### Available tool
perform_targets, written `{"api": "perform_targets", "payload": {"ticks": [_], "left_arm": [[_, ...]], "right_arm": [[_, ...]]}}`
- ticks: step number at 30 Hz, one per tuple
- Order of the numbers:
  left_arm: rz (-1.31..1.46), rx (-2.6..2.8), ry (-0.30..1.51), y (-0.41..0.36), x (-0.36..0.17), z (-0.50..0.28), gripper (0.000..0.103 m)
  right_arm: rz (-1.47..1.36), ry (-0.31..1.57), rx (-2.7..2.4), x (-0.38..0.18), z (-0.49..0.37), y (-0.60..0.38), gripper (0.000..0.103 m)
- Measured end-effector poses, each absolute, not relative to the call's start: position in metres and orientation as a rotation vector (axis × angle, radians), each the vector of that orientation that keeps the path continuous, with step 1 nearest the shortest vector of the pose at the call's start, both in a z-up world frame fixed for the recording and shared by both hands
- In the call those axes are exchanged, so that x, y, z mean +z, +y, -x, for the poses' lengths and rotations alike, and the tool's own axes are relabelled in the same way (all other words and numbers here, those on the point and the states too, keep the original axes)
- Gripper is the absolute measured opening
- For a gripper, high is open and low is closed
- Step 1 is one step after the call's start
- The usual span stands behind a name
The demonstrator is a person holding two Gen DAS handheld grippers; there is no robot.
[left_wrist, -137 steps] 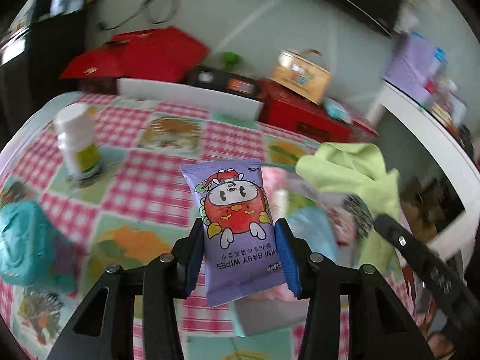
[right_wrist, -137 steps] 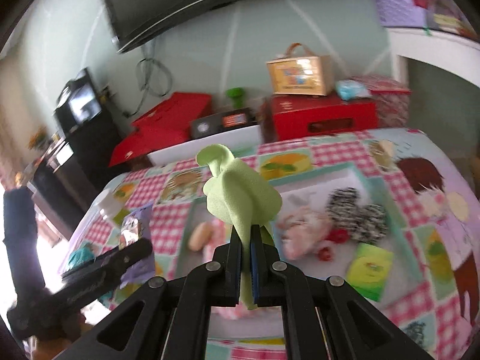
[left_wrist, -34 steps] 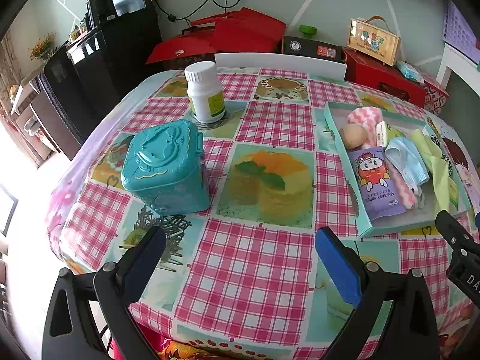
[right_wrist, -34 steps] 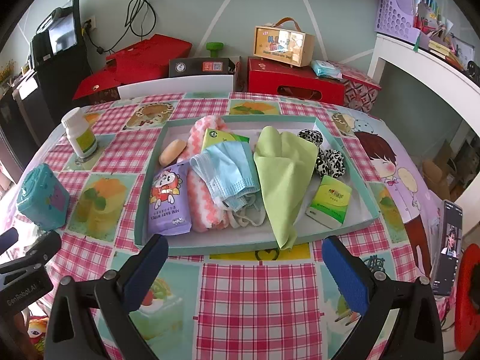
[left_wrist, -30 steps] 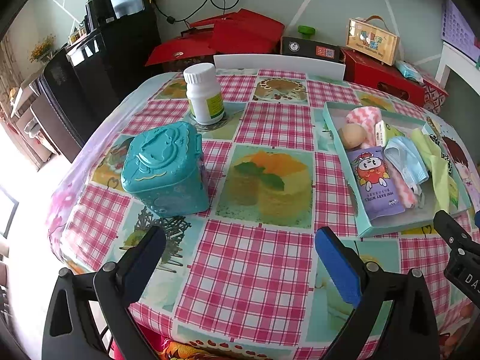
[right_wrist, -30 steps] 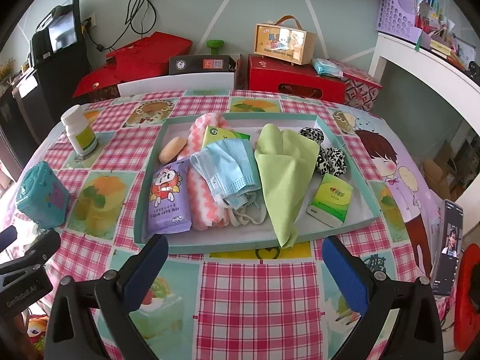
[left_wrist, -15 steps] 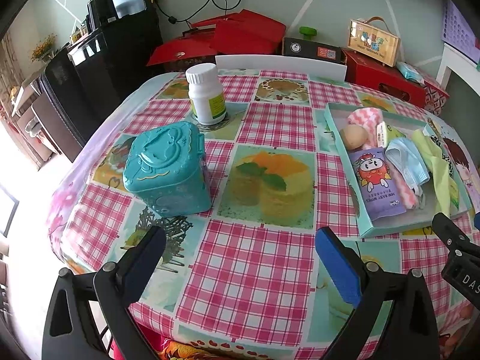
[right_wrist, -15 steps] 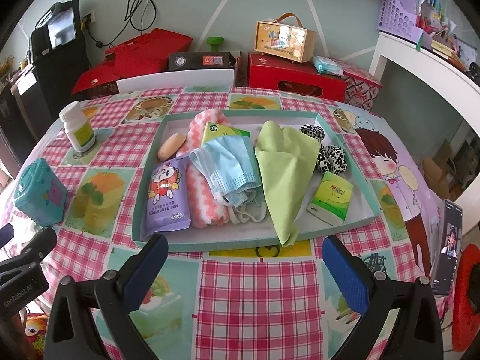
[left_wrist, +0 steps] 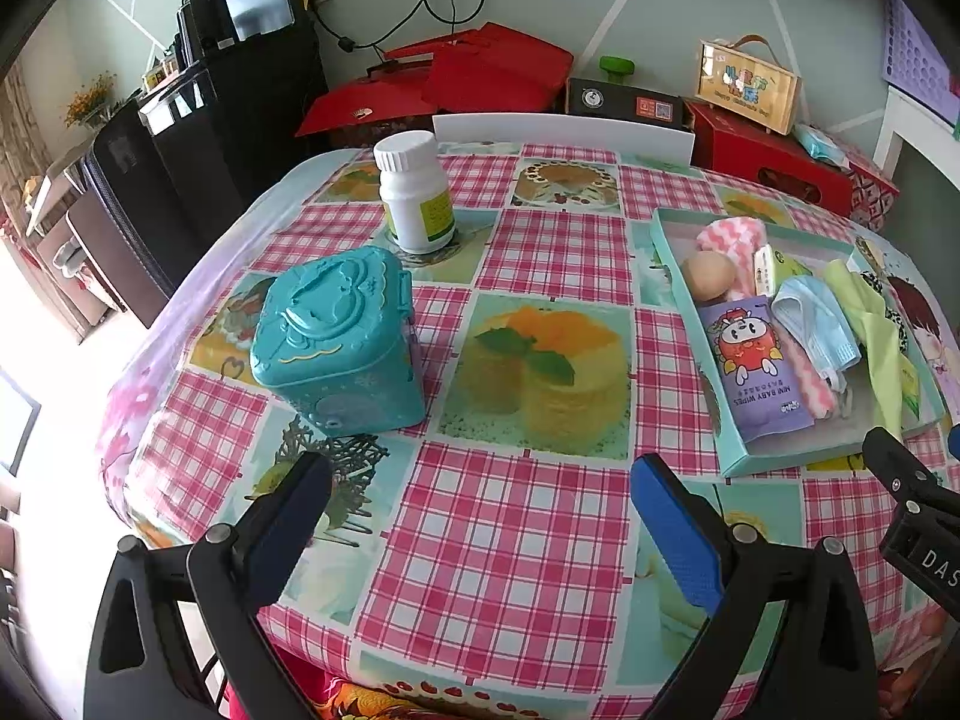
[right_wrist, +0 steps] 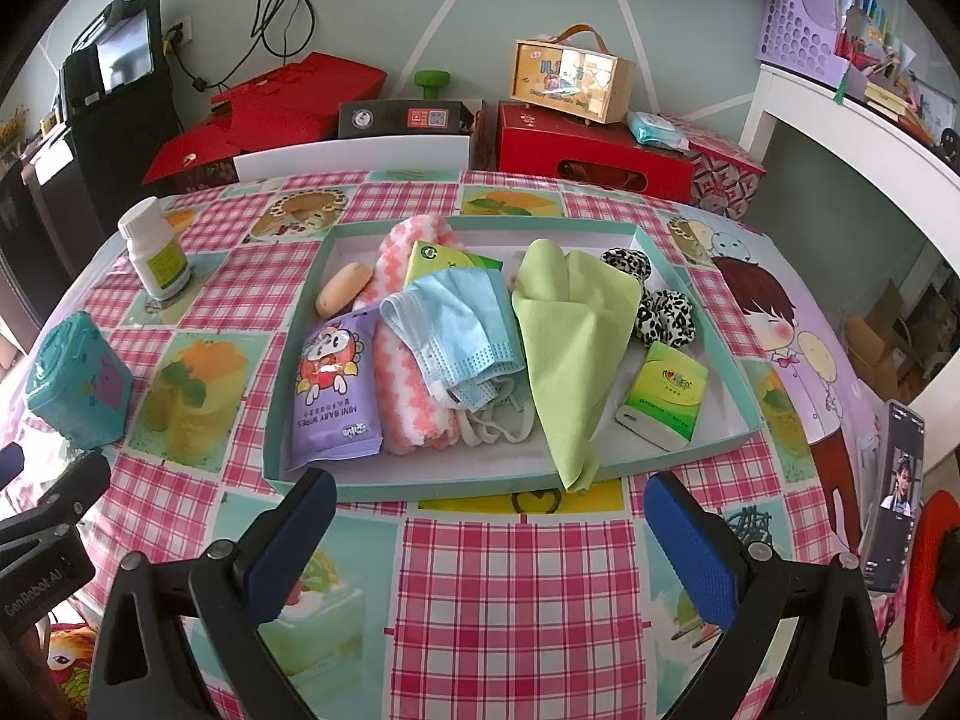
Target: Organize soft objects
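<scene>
A teal tray (right_wrist: 699, 456) (left_wrist: 666, 258) on the checked tablecloth holds the soft things. In it lie a purple baby-wipes pack (right_wrist: 335, 387) (left_wrist: 753, 363), a pink-and-white towel (right_wrist: 408, 396), a blue face mask (right_wrist: 459, 324), a green cloth (right_wrist: 570, 348) (left_wrist: 873, 330), leopard scrunchies (right_wrist: 663, 315), a green tissue pack (right_wrist: 663, 393) and a tan sponge (right_wrist: 343, 288). My right gripper (right_wrist: 489, 531) stands open and empty just in front of the tray. My left gripper (left_wrist: 480, 507) is open and empty over the tablecloth, left of the tray.
A teal tin box (left_wrist: 339, 339) (right_wrist: 78, 381) and a white pill bottle (left_wrist: 416, 198) (right_wrist: 155, 249) stand on the table's left half. A phone (right_wrist: 894, 486) lies at the right edge. Red boxes (right_wrist: 591, 150) and a white chair back (right_wrist: 351, 159) sit behind the table.
4.6 s ago the left gripper held the wipes pack and the right held the green cloth; both now lie in the tray. In the last second both open grippers barely moved.
</scene>
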State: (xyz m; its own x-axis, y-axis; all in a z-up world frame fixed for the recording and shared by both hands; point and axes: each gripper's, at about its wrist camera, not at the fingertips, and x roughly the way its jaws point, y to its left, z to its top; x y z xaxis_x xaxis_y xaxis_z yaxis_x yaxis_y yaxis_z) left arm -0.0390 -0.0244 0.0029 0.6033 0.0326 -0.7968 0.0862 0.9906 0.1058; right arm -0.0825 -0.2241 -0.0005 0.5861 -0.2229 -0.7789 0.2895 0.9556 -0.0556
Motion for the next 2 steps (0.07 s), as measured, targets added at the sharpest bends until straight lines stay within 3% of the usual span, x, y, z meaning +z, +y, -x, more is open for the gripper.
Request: {"api": "perform_targets", "payload": {"ticks": [2], "left_arm": [[-0.137, -0.037, 0.926, -0.0235, 0.0023, 0.0388, 0.100]], "right_arm": [[-0.081, 0.896, -0.299, -0.0005, 0.0825, -0.2239, 0.103]]}}
